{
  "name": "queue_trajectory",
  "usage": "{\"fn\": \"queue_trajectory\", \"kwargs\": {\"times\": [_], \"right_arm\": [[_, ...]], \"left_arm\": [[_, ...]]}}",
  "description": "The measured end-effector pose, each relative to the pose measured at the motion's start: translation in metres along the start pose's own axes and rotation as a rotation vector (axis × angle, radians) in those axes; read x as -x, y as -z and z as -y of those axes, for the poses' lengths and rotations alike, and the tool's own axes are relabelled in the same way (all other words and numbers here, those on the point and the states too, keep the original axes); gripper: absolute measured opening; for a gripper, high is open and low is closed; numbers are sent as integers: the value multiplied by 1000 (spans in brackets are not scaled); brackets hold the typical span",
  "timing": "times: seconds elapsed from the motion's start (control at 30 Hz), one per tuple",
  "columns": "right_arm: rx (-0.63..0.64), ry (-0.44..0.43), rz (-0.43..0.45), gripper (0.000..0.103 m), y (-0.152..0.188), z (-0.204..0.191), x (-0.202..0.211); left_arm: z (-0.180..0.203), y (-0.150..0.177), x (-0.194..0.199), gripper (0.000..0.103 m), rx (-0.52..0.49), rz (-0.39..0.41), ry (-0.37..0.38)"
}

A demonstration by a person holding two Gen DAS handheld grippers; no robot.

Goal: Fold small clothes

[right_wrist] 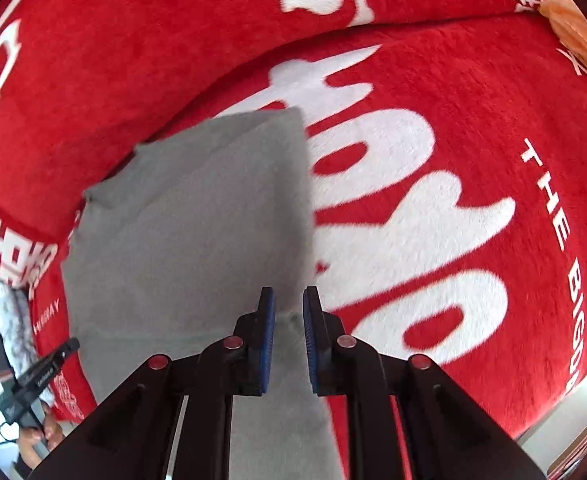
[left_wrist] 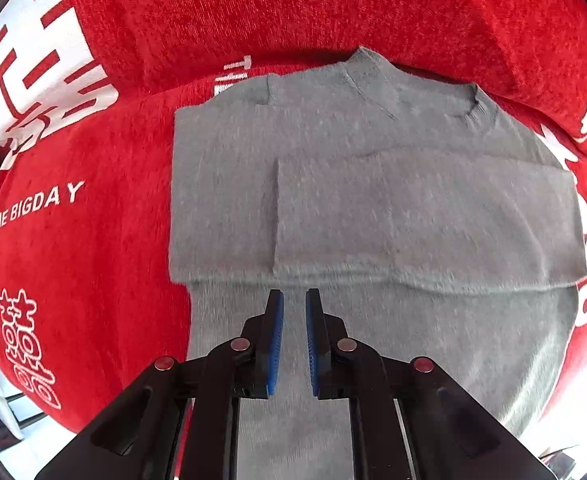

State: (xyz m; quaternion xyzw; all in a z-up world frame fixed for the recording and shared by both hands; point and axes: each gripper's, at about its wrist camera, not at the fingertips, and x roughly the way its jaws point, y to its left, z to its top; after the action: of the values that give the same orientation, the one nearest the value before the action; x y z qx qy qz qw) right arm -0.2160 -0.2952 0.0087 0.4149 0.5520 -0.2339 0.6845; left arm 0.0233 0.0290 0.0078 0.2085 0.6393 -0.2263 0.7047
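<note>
Ideally, with both the left gripper (left_wrist: 294,300) and right gripper (right_wrist: 289,298) narrowed on nothing, the grey sweater's (left_wrist: 373,200) lower hem is pinched evenly.

On the red blanket (left_wrist: 93,264), small white capitals read "HE BIGDA Y" (left_wrist: 37,206) in the left wrist view, the first letter cut off at the edge. In the right wrist view the same blanket carries "THE BIG" (right_wrist: 553,216) running down its right side, the rest lost to blur. Large white Chinese double-happiness characters (right_wrist: 377,184) are spread across it too. Fainter small lettering (right_wrist: 47,314) at the left is too blurred to read.
</note>
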Motion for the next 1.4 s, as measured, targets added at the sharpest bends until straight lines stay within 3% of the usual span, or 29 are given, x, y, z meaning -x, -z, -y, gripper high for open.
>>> {"fn": "queue_trajectory", "kwargs": {"times": [0.07,0.1,0.13,0.17,0.2,0.23,0.27,0.33,0.4,0.7,1.4], "right_arm": [[17,-2,-17,32,9,-8,0],[33,3,-20,48,15,-15,0],[46,2,-19,57,18,-20,0],[66,-1,-19,57,23,-25,2],[82,-3,-24,57,26,-31,0],[95,-10,-33,60,30,-36,-1],[105,-20,-42,63,34,-40,-2],[123,-40,-53,71,40,-46,-2],[140,-51,-64,78,46,-51,-5],[157,-74,-143,79,70,-59,-22],[168,-108,-215,79,107,-78,-45]], "left_arm": [[2,5,2,12,-2,-23,12],[3,8,3,13,2,-36,24],[4,12,4,13,13,-42,34],[5,15,6,13,17,-39,32],[6,18,8,35,20,-32,21],[6,21,10,94,22,-23,5],[6,23,14,101,29,-8,-19],[6,27,22,102,26,47,-52],[7,29,21,102,19,42,-63],[-8,33,11,102,107,-20,-92],[-36,80,5,102,124,-66,-79]]}}
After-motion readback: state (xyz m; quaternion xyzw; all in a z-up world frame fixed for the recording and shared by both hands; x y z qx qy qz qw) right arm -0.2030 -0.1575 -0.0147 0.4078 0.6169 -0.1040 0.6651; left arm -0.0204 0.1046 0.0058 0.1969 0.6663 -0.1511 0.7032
